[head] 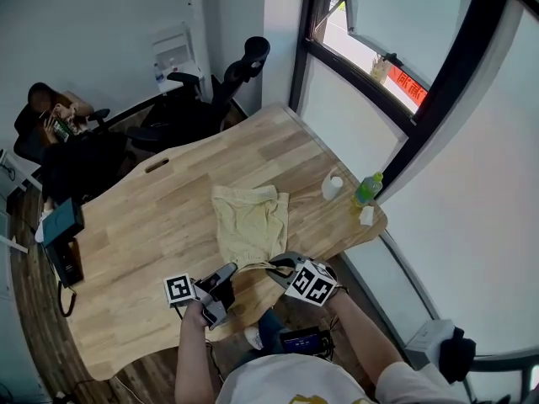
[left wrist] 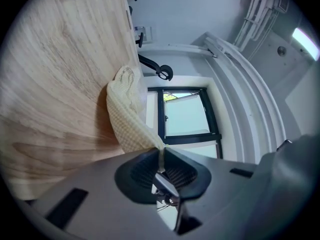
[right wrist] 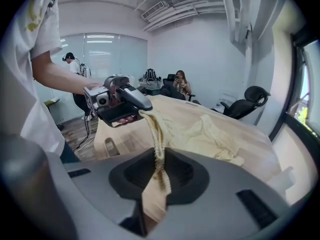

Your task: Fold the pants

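Observation:
Pale yellow pants [head: 248,217] lie on the wooden table [head: 152,225], their near edge lifted off the surface. My left gripper [head: 231,273] is shut on the left end of that edge, and in the left gripper view the knit cloth [left wrist: 127,114] runs straight into its closed jaws [left wrist: 161,157]. On the right end of the same edge, my right gripper [head: 279,265] is shut. The right gripper view shows a ribbed fold [right wrist: 159,149] pinched between its jaws [right wrist: 159,168], with the left gripper [right wrist: 141,107] holding the cloth just beyond. The rest of the pants [right wrist: 205,129] stays flat.
A white cup [head: 333,187], a green bottle [head: 367,189] and a small white item [head: 366,215] stand by the table's right edge. A teal-topped black box [head: 61,223] sits at the left edge. Office chairs [head: 202,108] and a seated person [head: 50,120] are behind the table.

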